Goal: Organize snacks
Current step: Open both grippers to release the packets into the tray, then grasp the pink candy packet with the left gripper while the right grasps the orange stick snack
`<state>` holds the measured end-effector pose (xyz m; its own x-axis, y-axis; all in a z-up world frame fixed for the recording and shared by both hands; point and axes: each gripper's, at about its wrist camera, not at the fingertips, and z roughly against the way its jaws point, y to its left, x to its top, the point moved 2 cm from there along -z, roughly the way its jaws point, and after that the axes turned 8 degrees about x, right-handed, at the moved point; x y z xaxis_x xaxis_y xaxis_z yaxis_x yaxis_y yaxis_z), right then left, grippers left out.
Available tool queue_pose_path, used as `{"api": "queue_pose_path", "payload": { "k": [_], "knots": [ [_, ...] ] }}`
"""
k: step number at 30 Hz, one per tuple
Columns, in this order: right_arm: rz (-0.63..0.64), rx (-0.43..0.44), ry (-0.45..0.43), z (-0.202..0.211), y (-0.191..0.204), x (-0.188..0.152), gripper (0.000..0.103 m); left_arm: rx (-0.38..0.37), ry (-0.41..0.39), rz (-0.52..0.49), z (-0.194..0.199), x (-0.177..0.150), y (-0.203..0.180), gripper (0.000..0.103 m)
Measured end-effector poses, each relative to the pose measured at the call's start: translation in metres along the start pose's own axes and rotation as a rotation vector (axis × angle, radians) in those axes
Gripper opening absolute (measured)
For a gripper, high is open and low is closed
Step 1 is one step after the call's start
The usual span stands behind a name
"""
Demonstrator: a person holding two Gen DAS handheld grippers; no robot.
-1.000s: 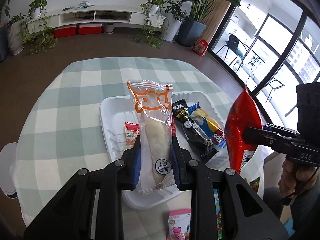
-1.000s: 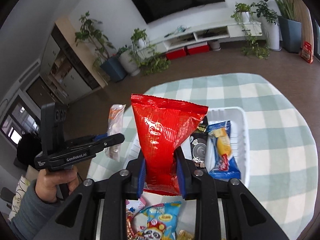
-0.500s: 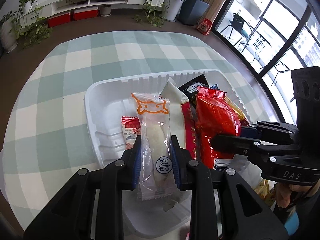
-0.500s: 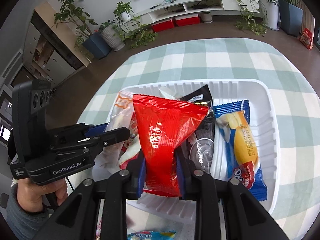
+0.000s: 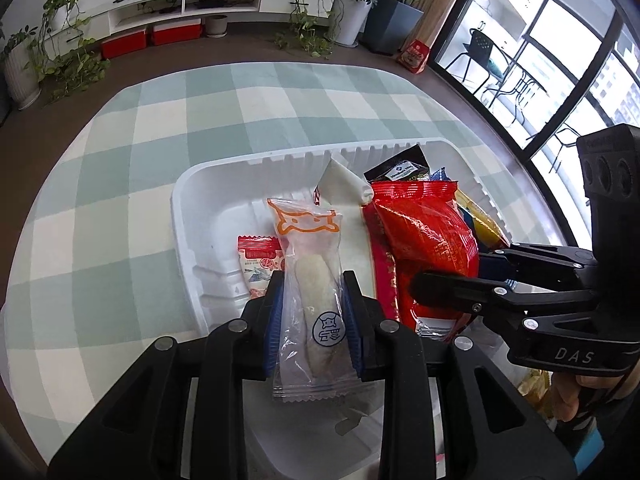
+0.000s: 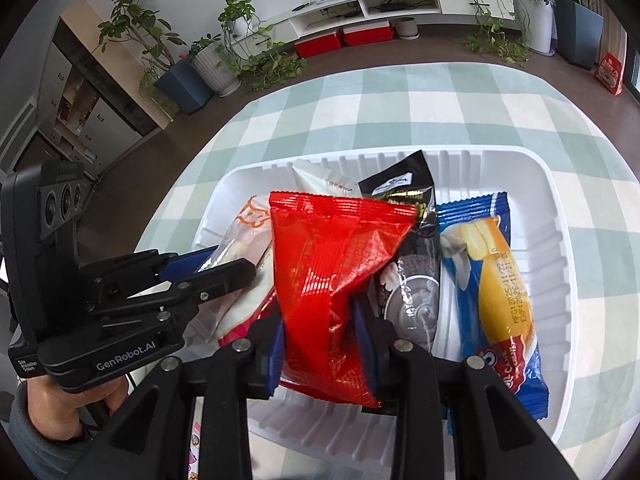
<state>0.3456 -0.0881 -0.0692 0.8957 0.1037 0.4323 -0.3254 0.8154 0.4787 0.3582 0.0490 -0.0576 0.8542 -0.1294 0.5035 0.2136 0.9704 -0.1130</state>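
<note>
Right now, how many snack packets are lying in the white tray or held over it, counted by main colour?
Red: 2, the big bag and the small red-topped packet
Clear: 1, the cat packet
White: 1, the white packet
Black: 1, the black packet
Blue: 1, the cake packet
Total: 6

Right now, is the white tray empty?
No, the white tray already has a blue cake packet and a black cookie packet lying in it.
</note>
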Motion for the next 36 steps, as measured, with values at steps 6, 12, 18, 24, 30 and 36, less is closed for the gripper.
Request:
{"api": "queue_pose_path", "payload": {
  "k": [6, 12, 18, 24, 30, 36],
  "knots": [
    [0.017, -0.025, -0.002, 0.003, 0.003, -0.001, 0.043, 0.006, -0.02, 0.017, 0.003, -0.002, 0.002, 0.045],
    [0.03, -0.026, -0.023, 0.013, 0.006, -0.002, 0.046, -0.002, -0.041, 0.03, 0.015, -0.007, 0.002, 0.056],
    [0.038, -0.003, -0.103, 0.056, 0.018, -0.003, 0.062, -0.013, -0.109, 0.017, 0.053, -0.02, -0.007, 0.075],
    [-0.003, 0.126, -0.284, 0.127, 0.025, -0.022, 0.09, 0.003, -0.235, -0.011, 0.104, -0.056, -0.022, 0.103],
    [-0.055, 0.232, -0.333, 0.173, 0.02, -0.078, 0.099, 0.079, -0.252, 0.011, 0.134, -0.108, -0.03, 0.103],
    [-0.089, 0.182, -0.4, 0.201, 0.006, -0.161, 0.099, 0.084, -0.208, 0.115, 0.143, -0.172, -0.03, 0.103]
  ]
}}
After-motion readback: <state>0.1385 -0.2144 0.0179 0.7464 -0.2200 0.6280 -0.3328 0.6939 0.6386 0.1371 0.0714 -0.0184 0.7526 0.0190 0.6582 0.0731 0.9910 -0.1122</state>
